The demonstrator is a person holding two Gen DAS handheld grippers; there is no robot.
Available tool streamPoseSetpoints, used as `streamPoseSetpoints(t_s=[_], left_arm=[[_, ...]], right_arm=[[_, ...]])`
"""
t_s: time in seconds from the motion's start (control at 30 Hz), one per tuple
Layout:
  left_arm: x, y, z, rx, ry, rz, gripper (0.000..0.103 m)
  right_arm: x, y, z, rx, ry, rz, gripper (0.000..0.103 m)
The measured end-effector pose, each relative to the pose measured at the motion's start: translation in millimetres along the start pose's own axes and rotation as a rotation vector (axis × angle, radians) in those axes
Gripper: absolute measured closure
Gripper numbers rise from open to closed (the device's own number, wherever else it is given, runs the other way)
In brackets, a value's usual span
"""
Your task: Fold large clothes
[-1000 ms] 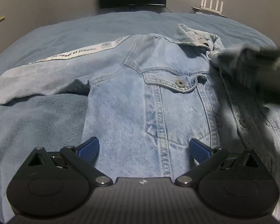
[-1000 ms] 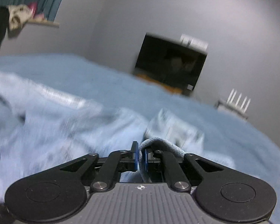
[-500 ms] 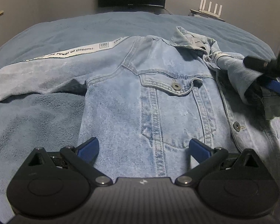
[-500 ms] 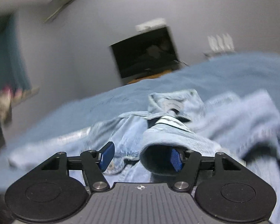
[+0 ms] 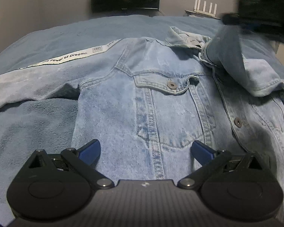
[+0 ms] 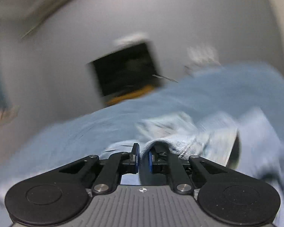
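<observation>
Denim jacket lies face up on the bed in my left view. My left gripper hangs wide over its lower front, holding nothing. At upper right, my right gripper lifts the sleeve.

My right view is blurred; the jaws are closing on a sleeve fold. I judge the sleeve fold is in hand; next I must carry it across the chest without slipping.
</observation>
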State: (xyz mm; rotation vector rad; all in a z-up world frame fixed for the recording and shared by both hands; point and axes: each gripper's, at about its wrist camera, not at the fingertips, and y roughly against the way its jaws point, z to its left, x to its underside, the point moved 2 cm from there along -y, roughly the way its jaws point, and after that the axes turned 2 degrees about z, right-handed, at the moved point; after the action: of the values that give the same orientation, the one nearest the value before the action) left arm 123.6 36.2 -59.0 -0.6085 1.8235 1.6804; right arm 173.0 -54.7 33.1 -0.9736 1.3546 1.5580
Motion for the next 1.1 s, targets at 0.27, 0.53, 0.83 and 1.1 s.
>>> streamPoseSetpoints(t_s=[0.27, 0.53, 0.83, 1.1], left_arm=[[0.8, -2.8, 1.4, 0.01, 0.0, 0.001, 0.0], [-13.4, 4.0, 19.0, 0.055, 0.098, -0.041, 0.004], [-76.6, -25.0, 32.7, 0.088, 0.231, -0.123, 0.038], [-66.5, -46.6, 25.9, 0.023, 0.156, -0.112, 0.068]], right_arm=[[27.4, -10.6, 24.0, -0.209, 0.118, 0.154, 0.072], [29.5, 50.6, -77.5, -0.065, -0.091, 0.212, 0.053], [43.0, 105.2, -180.2, 0.242, -0.084, 0.127, 0.054], [56.2, 75.4, -227.3, 0.269, -0.167, 0.112, 0.053]])
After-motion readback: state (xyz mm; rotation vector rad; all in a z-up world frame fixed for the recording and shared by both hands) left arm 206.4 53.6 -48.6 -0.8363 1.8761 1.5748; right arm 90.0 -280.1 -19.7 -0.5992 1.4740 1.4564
